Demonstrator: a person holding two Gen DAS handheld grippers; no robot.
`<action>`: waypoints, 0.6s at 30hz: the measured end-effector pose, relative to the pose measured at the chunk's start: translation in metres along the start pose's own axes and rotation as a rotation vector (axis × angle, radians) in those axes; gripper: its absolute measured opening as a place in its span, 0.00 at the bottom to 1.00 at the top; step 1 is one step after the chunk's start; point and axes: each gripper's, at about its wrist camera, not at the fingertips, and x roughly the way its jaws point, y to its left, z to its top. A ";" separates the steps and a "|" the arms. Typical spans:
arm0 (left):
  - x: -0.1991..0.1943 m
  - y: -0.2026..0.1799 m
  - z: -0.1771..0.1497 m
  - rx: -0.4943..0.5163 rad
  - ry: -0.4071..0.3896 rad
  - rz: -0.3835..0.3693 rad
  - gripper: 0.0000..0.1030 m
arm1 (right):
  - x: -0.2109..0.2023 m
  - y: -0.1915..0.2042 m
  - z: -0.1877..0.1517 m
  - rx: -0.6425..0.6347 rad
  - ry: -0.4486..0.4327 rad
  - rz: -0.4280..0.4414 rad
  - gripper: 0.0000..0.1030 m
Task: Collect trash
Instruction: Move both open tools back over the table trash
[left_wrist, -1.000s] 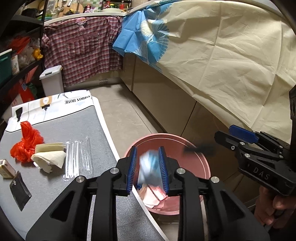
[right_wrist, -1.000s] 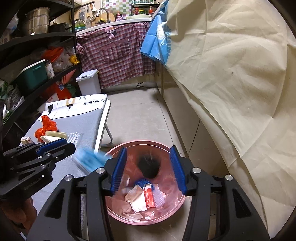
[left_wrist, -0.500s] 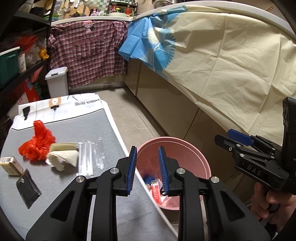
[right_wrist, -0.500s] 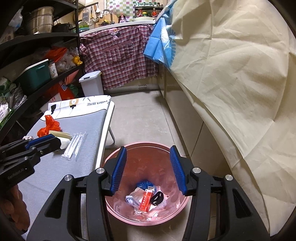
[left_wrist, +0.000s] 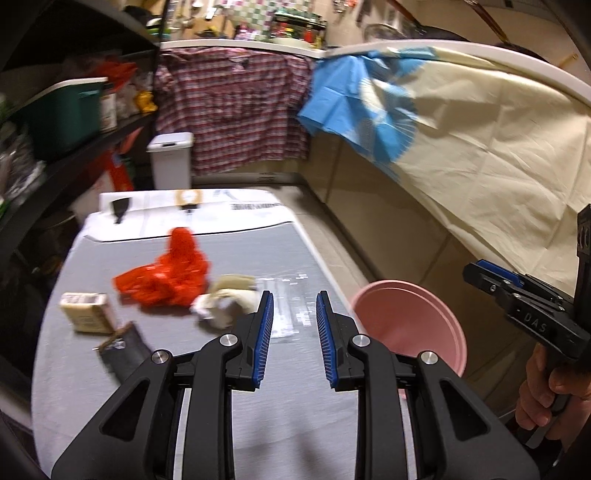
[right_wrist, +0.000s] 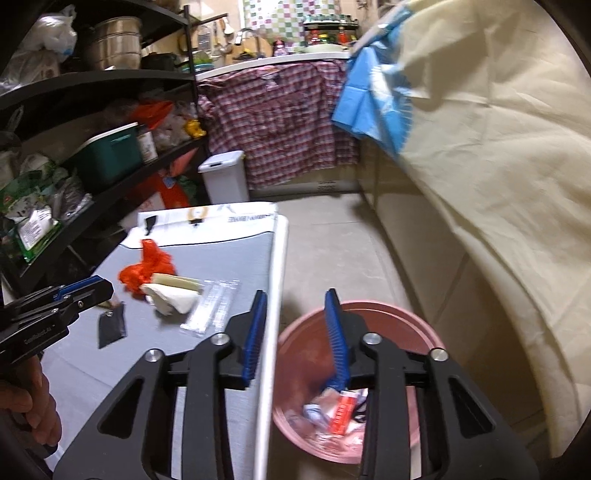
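Trash lies on the grey table (left_wrist: 258, 254): a red plastic bag (left_wrist: 166, 275), crumpled beige paper (left_wrist: 225, 301), a clear plastic wrapper (left_wrist: 286, 306), a small tan box (left_wrist: 86, 312) and a black packet (left_wrist: 123, 350). My left gripper (left_wrist: 294, 299) is open and empty above the table's near part, just short of the wrapper. The pink bin (right_wrist: 354, 391) stands on the floor beside the table and holds several wrappers. My right gripper (right_wrist: 297, 299) is open and empty over the table edge and the bin's rim. The bag (right_wrist: 147, 267), paper (right_wrist: 173, 295) and wrapper (right_wrist: 214, 308) also show there.
Black shelves (right_wrist: 110, 155) with boxes stand left of the table. A white lidded bin (right_wrist: 225, 177) and a plaid shirt (right_wrist: 280, 129) are at the back. A cream cloth (right_wrist: 498, 184) drapes over the counter on the right. Tiled floor (right_wrist: 332, 251) lies between.
My left gripper dropped the blue-white wrapper into the pink bin and swung left over the table. My right gripper shifted left from over the bin to the table edge.
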 end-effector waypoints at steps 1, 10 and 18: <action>-0.001 0.007 0.000 -0.010 -0.001 0.011 0.24 | 0.003 0.008 -0.001 -0.006 0.004 0.015 0.27; -0.014 0.083 -0.002 -0.131 -0.023 0.150 0.45 | 0.050 0.063 -0.007 -0.010 0.063 0.115 0.27; -0.007 0.133 -0.011 -0.214 -0.003 0.244 0.64 | 0.105 0.085 -0.020 0.022 0.137 0.112 0.28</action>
